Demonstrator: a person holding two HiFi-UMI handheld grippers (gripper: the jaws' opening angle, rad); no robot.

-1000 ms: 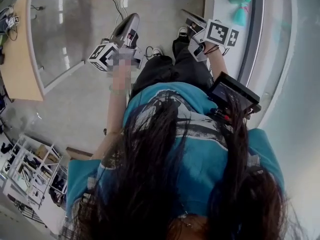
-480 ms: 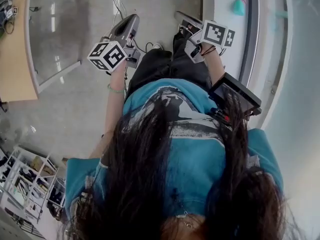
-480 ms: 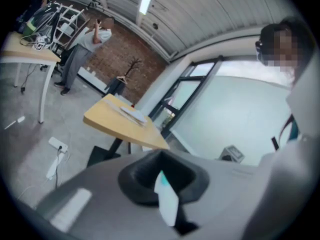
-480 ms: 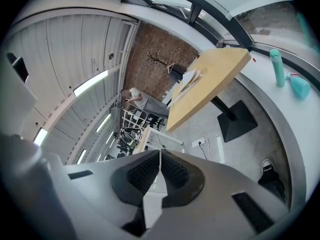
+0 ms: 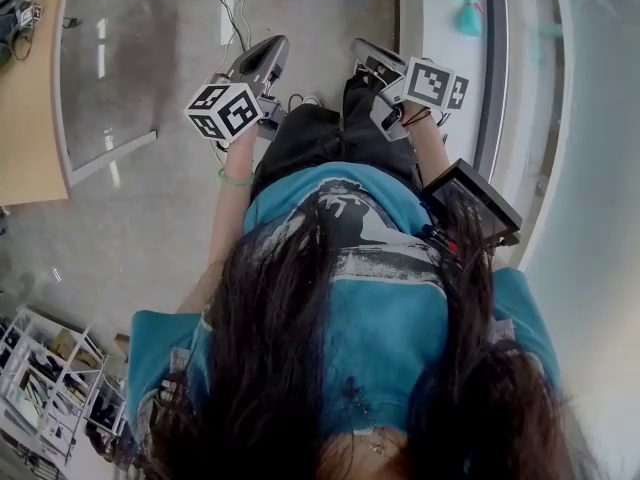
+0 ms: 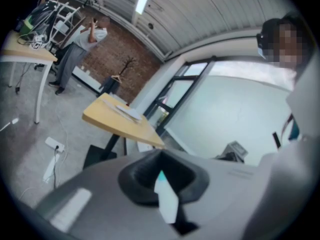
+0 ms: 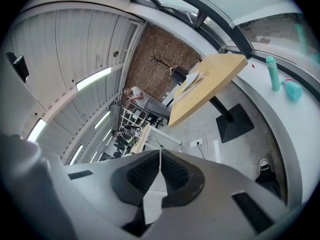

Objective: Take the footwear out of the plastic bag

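1. Floor (image 5: 150,218): grey concrete, takes up most of the head view. No plastic bag and no loose footwear lies on it, or anywhere else in the 3 views. The task's things are out of sight, so the task is judged not under way here.
2. Person (image 5: 380,298): standing, seen from above, forearms forward at waist height.
3. Desk (image 5: 25,88): wooden top at the left edge, well apart from both grippers.
4. Ledge (image 5: 440,28): pale, curved, running along the window on the right and carrying 2 teal bottles (image 5: 468,3).
5. Left gripper (image 5: 275,46): held out over the floor and pointing into the room rather than at any object, probably a carrying or waiting pose. The jaws are pressed together with nothing between the pads (image 6: 135,176).
6. Right gripper (image 5: 360,48): held level beside the left one and near it, not touching. The jaws are likewise closed pad to pad and empty (image 7: 160,156).
7. Shoe (image 7: 265,166): dark with a white toe, worn on the person's own foot, so judged not the item to be unbagged.
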